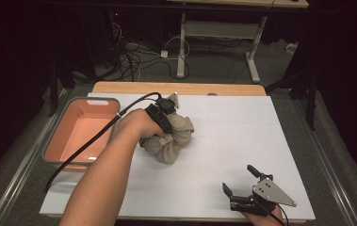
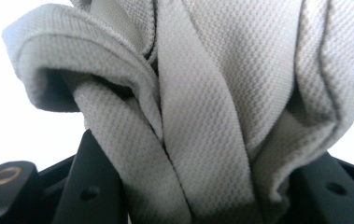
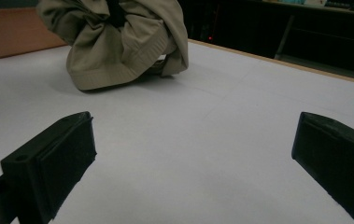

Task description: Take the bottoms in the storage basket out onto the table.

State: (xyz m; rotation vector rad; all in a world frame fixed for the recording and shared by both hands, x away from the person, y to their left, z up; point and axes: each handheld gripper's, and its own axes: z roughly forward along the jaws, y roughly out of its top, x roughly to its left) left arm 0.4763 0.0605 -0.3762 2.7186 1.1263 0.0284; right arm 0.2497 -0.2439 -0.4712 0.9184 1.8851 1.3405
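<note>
The left gripper (image 1: 163, 112) is clamped on a bunched beige garment (image 1: 170, 136), its jaws buried in the folds; the left gripper view shows thick ribbed bands of the cloth (image 2: 202, 116) squeezed between the two black jaws. The left forearm (image 1: 105, 179) runs up from six o'clock toward the table's centre, wrist bent so the gripper points down into the bundle from its eleven o'clock side, cable (image 1: 91, 141) trailing back toward seven o'clock. The garment sits as a rounded heap near the middle of the white table top (image 1: 242, 136), its bulk stretching loosely from one o'clock to seven o'clock, a hem edge (image 3: 109, 77) resting on the surface.

The right gripper (image 1: 242, 181) lies low at the near edge, around five o'clock, jaws spread wide with nothing between them, pointing toward the garment but well apart from it. An orange tub with a grey rim (image 1: 60, 155) stands at nine o'clock, just beside the left forearm. Beyond the table, cables (image 1: 133, 59) and a desk frame (image 1: 214, 33) sit on the floor.
</note>
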